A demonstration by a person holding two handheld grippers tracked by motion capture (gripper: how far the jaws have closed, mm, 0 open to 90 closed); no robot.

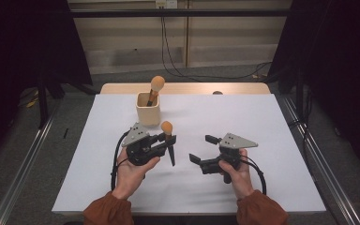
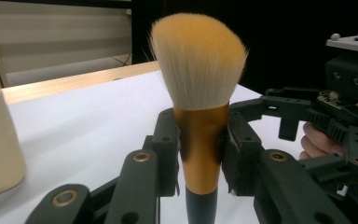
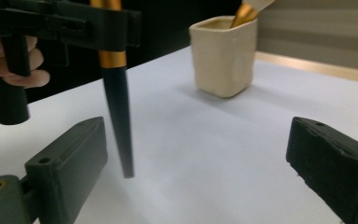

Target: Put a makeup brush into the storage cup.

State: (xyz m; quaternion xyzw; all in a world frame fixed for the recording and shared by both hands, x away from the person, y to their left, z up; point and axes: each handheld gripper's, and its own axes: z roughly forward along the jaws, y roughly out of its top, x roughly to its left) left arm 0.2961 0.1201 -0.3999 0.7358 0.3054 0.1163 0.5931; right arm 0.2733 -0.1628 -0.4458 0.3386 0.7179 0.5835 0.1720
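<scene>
Currently clamped at the gold ferrule by left gripper [image 1: 165, 139], makeup brush [image 1: 169, 140] risks swinging, missing ceramic cup [image 1: 148, 108]; right gripper [image 1: 202, 148] spread, empty.

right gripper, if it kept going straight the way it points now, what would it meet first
Probably the dark handle of the makeup brush held by the left gripper; the open right gripper points that way, though depth is unclear.

- Held brush [image 2: 200, 93]: handle end cut off by the left gripper view's bottom edge; bristle head cut off by the right gripper view's top edge
- Second brush [image 1: 153, 90]: lower handle hidden inside the cup [image 1: 148, 110]
- Cup: cropped at the left gripper view's left edge
</scene>
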